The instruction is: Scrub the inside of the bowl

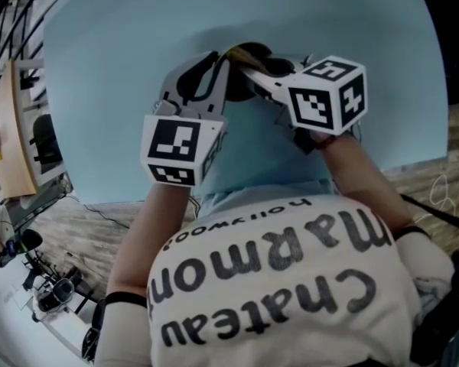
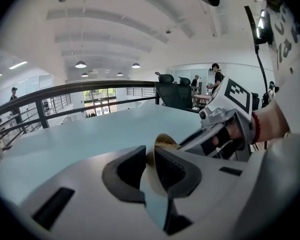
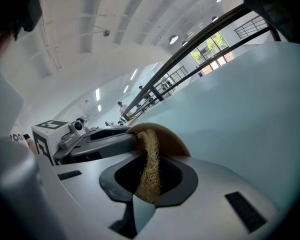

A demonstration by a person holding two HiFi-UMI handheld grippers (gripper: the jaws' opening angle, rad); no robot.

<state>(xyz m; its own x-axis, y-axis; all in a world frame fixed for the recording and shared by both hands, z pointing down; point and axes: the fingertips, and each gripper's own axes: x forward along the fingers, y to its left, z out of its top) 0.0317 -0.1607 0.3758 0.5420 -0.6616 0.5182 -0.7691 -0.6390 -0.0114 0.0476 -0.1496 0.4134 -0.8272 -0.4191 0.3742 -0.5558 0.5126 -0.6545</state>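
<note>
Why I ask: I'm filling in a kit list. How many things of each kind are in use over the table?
Grippers: 2 (left gripper, right gripper)
Bowl: 1
Fibre scrubber: 1
Table: 1
Total: 5

Open desk (image 1: 92, 82) is left on every side of the two grippers. Passage is blocked only at the middle, where the left gripper (image 2: 150, 168) and right gripper (image 3: 149, 173) are held close together at the bowl (image 3: 172, 139). A railing (image 2: 65, 90) is seen beyond the far edge.
</note>
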